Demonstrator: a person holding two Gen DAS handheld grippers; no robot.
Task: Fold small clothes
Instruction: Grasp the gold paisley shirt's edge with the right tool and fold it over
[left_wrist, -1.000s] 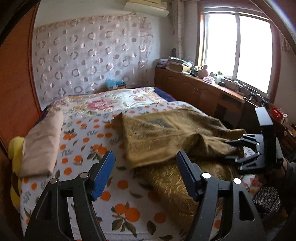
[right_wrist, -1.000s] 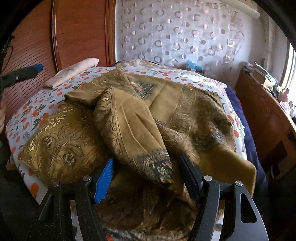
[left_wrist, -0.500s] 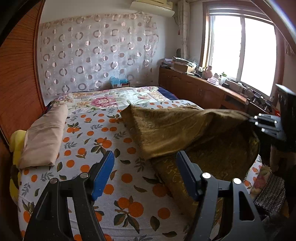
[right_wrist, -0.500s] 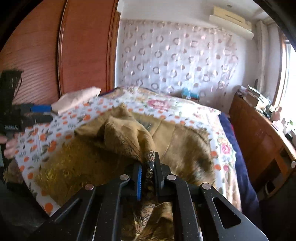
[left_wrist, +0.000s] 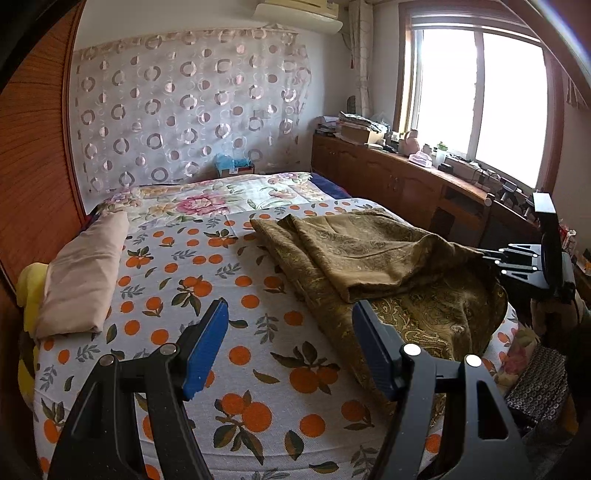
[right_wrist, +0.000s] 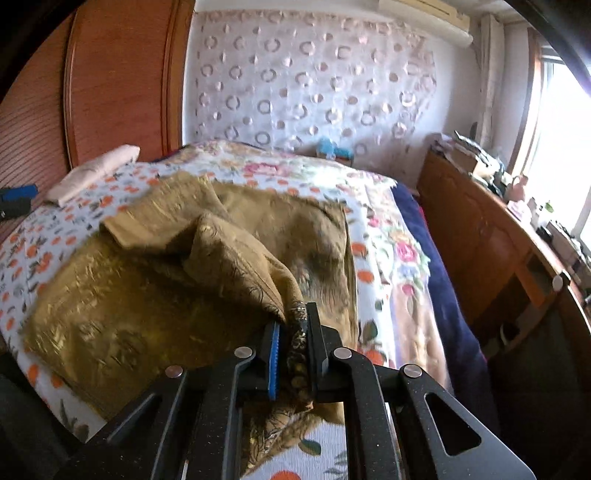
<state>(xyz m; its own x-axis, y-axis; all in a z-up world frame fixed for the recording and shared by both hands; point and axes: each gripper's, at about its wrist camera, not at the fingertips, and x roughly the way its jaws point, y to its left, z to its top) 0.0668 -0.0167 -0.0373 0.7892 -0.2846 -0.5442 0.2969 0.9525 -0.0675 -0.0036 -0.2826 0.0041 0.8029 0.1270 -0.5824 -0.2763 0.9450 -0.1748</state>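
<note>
A golden-brown patterned cloth (left_wrist: 373, 254) lies rumpled on the right half of the bed (left_wrist: 207, 280). It also shows in the right wrist view (right_wrist: 155, 288). My right gripper (right_wrist: 293, 349) is shut on a bunched dark-patterned edge of the cloth and holds it above the bed near the right side; it also shows in the left wrist view (left_wrist: 491, 256). My left gripper (left_wrist: 290, 347) is open and empty, above the orange-print sheet left of the cloth.
A folded beige cloth (left_wrist: 83, 273) lies at the bed's left side by the wooden headboard (left_wrist: 33, 166). A wooden cabinet (left_wrist: 406, 184) with clutter runs along the right wall under the window. A floral blanket (left_wrist: 221, 195) covers the far bed.
My right gripper closed on the cloth's edge, lifted it and pulled it to the right. The cloth's raised fold has dropped lower. My left gripper stayed open over the sheet.
</note>
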